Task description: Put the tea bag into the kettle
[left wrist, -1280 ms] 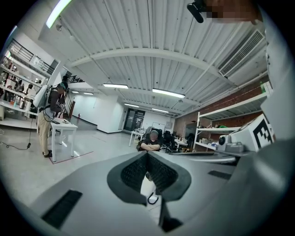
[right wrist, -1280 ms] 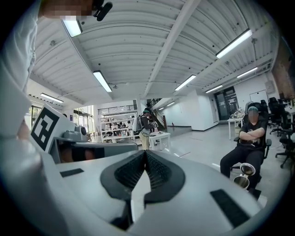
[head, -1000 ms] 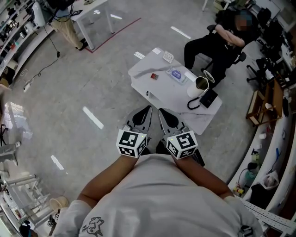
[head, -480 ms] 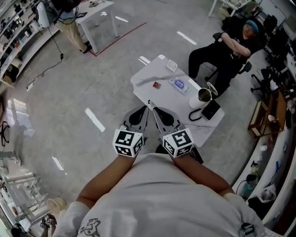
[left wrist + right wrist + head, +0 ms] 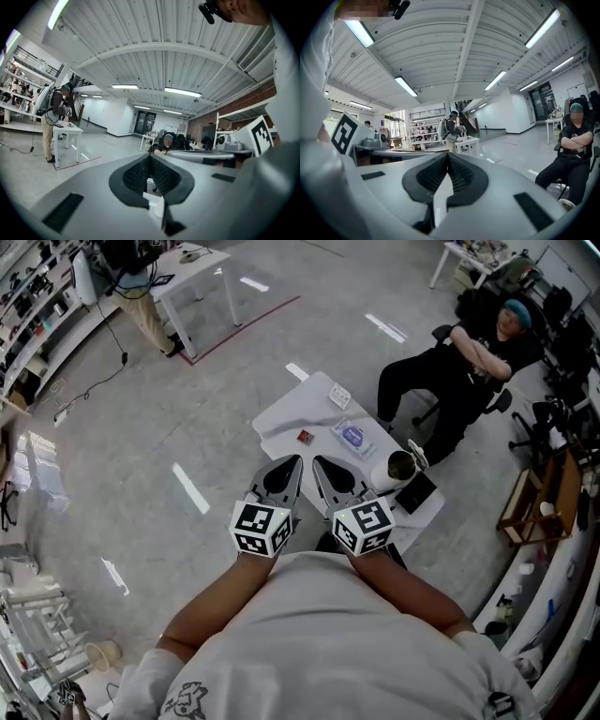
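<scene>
fingers first: the pads of the left gripper (image 5: 294,465) meet at their tips with nothing between them. the right gripper (image 5: 321,467) is likewise closed and empty. each gripper view shows only the room beyond the joined pads. both point roughly level, side by side, with their marker cubes (image 5: 262,528) just ahead of the person's shirt.

what has just changed: the white table (image 5: 281,418) has drawn close. a second ago it lay well ahead of the tips with bare floor between. half a second ago that gap had narrowed, and now the tips stand over its near edge. we judge this to be the walk-up, all but finished, with no handling begun.

task items: the kettle (image 5: 400,468), steel with its lid tipped open, stands at the table's right end beside a black base (image 5: 415,491). the tea bag (image 5: 304,436), as we take the small red sachet to be, lies flat near the table's middle. it is just beyond the left gripper's tips and well apart from the kettle. a blue-and-white pouch (image 5: 353,436) lies between the two, and a white box (image 5: 339,395) sits toward the far edge. none of these has shifted on the table across the three frames.

also differing: the seated person (image 5: 469,357) beyond the table now shows nearer. in our judgement the next step is to open a gripper over the tea bag.
</scene>
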### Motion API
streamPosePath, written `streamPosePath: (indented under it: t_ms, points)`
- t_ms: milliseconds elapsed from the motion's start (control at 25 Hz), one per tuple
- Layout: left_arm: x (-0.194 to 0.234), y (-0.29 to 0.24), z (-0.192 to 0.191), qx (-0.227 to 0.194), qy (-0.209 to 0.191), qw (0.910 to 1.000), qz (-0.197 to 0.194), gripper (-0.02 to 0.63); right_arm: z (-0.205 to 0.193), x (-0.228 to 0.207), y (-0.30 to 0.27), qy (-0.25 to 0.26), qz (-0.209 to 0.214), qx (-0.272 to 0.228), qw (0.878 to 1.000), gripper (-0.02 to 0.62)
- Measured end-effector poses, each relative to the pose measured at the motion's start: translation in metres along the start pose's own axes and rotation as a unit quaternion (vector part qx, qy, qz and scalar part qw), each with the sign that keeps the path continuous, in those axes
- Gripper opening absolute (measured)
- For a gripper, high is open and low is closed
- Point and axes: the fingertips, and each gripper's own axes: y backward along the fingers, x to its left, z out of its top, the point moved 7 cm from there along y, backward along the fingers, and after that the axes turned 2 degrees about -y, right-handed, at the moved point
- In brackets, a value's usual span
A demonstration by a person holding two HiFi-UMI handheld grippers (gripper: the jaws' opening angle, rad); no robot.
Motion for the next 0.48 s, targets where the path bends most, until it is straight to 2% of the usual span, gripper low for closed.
streamPosePath:
  t_ms: [280, 480]
  points:
    - [-0.017, -0.06, 0.001, -0.002, 0.002, 0.9999, 0.014, 0.008, 0.009, -0.069, -0.001, -0.004, 0.006, -0.001, 1.0, 0.009]
    - [-0.016, -0.084, 0.004, 0.007, 0.009, 0.9998, 0.017, 0.008, 0.012, -0.088, 0.001, -0.009, 0.007, -0.006, 1.0, 0.009]
